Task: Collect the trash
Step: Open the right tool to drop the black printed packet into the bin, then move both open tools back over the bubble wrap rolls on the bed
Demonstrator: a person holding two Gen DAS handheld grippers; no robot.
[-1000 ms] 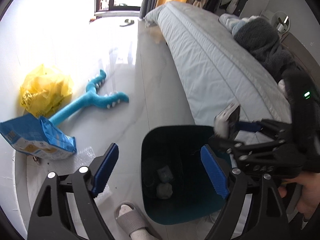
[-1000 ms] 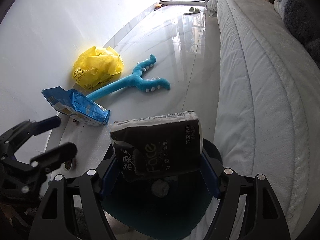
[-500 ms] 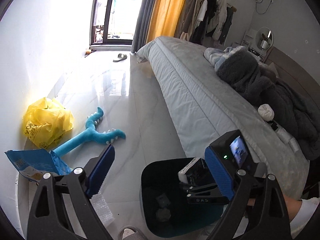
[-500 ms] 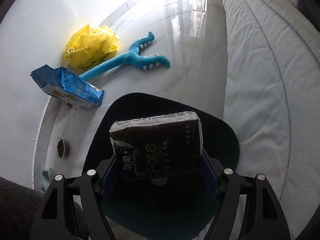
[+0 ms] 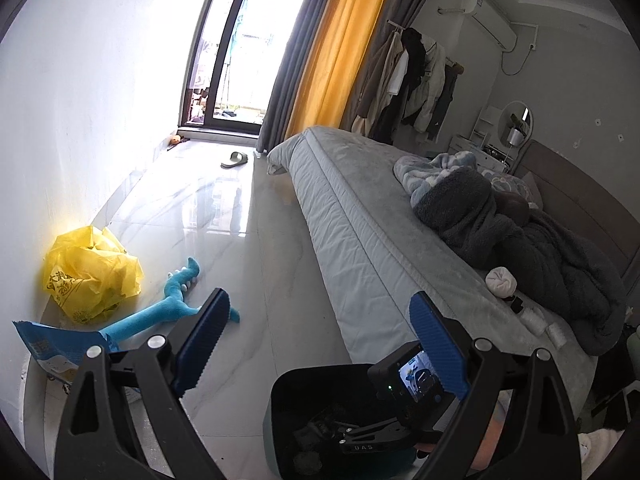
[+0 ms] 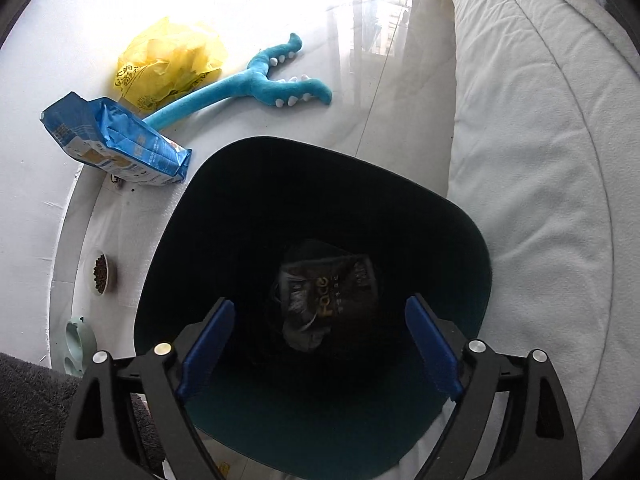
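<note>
A dark teal trash bin (image 6: 476, 240) stands on the floor beside the bed. My right gripper (image 6: 318, 344) points down into it, its jaws opening with nothing between the blue pads. The black tissue pack (image 6: 326, 300) lies loose deep inside the bin. In the left wrist view my left gripper (image 5: 320, 344) is open and empty, raised above the floor and looking along the room. Below it are the bin (image 5: 280, 420) and the right gripper's body (image 5: 400, 384) over the bin. Crumpled scraps (image 5: 306, 460) lie at the bin's bottom.
On the floor by the wall lie a yellow plastic bag (image 6: 168, 60), a blue pouch (image 6: 116, 140) and a blue plush toy (image 6: 248, 84). A bowl of pellets (image 6: 100, 274) sits left of the bin. The grey bed (image 5: 360, 220) carries dark blankets (image 5: 500, 232).
The right gripper sank over the bin, opened and let go of the black tissue pack, which dropped inside. The left gripper rose and tilted up, showing more of the room.
</note>
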